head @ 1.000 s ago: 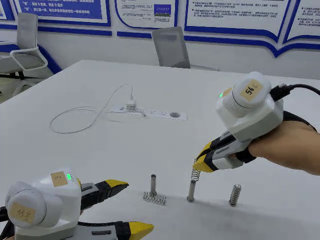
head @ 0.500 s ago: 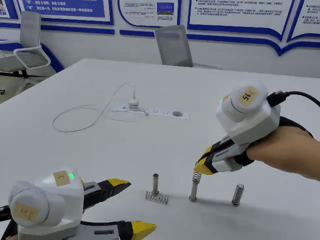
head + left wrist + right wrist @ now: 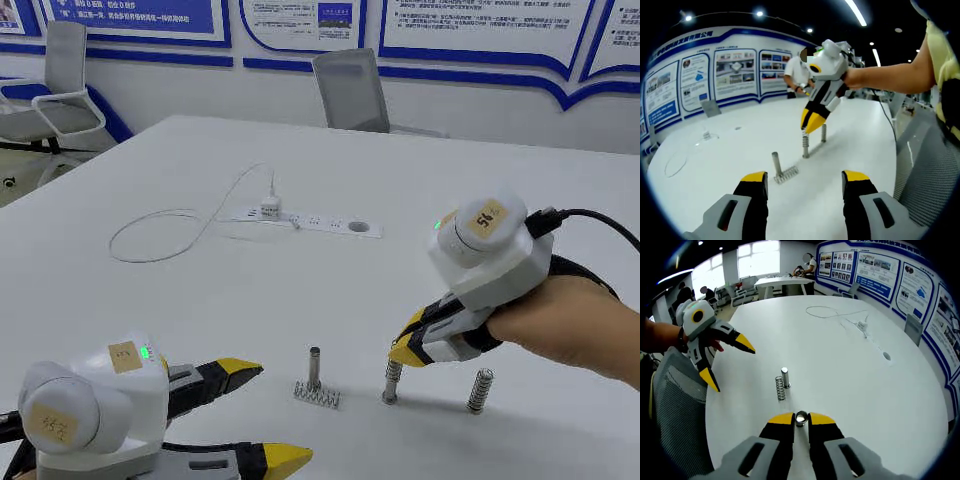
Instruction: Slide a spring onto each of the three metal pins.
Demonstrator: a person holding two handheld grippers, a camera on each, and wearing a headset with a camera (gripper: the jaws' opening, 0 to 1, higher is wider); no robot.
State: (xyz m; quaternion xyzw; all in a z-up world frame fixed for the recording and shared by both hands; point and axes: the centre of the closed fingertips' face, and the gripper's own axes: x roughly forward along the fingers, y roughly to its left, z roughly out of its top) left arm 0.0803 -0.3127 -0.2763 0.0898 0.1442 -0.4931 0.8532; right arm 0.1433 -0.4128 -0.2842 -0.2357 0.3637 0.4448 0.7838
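Three short metal pins stand in a row on the white table (image 3: 200,300). My right gripper (image 3: 404,352) is shut on a spring around the top of the middle pin (image 3: 392,380); in the right gripper view that pin's top (image 3: 801,417) sits between the jaws of the right gripper (image 3: 800,419). The right pin (image 3: 480,390) wears a spring. The left pin (image 3: 314,366) is bare, and a loose spring (image 3: 317,394) lies at its foot. My left gripper (image 3: 262,415) hovers open at the near left, holding nothing, and faces the bare pin (image 3: 775,164) and the loose spring (image 3: 786,174).
A white power strip (image 3: 320,224) with a looping cable (image 3: 160,235) lies farther back on the table. Grey chairs (image 3: 350,90) stand beyond the far edge. A person (image 3: 796,75) stands by the wall boards in the left gripper view.
My right gripper has come down with the spring, from above the middle pin to around its top. The left gripper has stayed where it was.
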